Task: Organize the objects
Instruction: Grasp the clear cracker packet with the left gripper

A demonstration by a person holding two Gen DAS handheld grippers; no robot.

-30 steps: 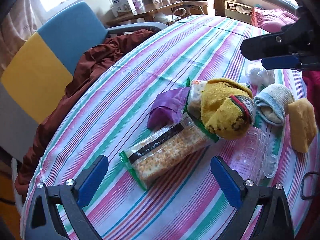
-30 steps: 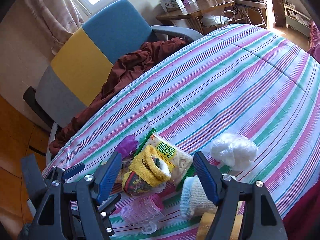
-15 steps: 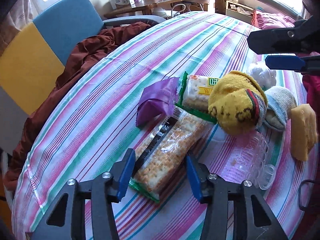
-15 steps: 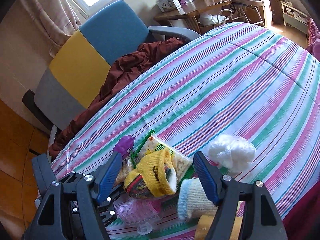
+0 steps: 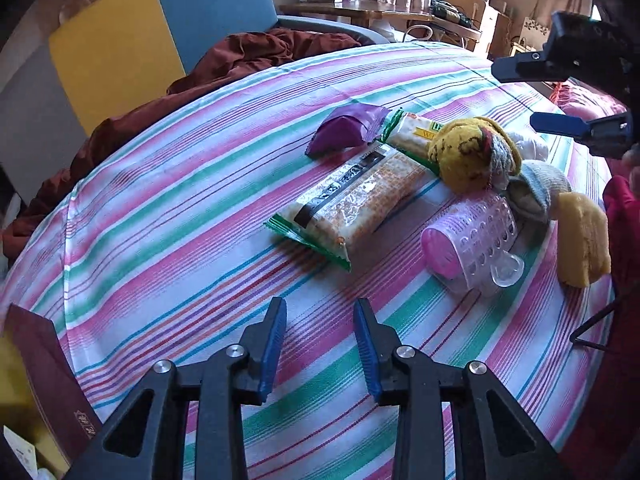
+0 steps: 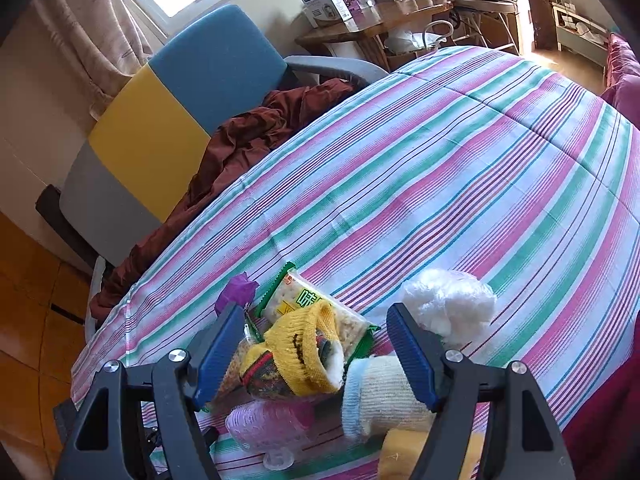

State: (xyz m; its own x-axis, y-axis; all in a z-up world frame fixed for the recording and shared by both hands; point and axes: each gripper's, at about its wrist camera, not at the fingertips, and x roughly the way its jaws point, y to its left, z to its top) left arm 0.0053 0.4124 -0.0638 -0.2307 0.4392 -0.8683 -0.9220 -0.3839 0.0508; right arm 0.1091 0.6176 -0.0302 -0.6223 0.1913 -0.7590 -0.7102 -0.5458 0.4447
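Observation:
A pile lies on the striped bedspread (image 5: 168,240). It holds a long cracker pack (image 5: 352,204), a green-edged cracker pack (image 5: 416,136), a purple packet (image 5: 344,132), a yellow knit sock (image 5: 468,156), a pink hair roller (image 5: 468,236), a white-and-blue sock (image 5: 540,188) and a yellow sponge (image 5: 584,240). My left gripper (image 5: 320,340) hovers over bare cloth short of the long pack. Its jaws are closing, a narrow gap remains and nothing is between them. My right gripper (image 6: 316,348) stands open above the yellow sock (image 6: 308,356), gripping nothing. A white fluffy wad (image 6: 448,304) lies to its right.
A blue, yellow and grey armchair (image 5: 160,28) with a maroon cloth (image 5: 240,56) borders the bed's far-left side. A dark red book (image 5: 48,380) sits at the near-left edge. A wooden desk (image 6: 360,28) with boxes stands behind. The far half of the bedspread (image 6: 480,140) bears nothing.
The left gripper has drawn back from the long cracker pack and rolled, and its jaws have narrowed from wide apart to a small gap. The right gripper has stayed put.

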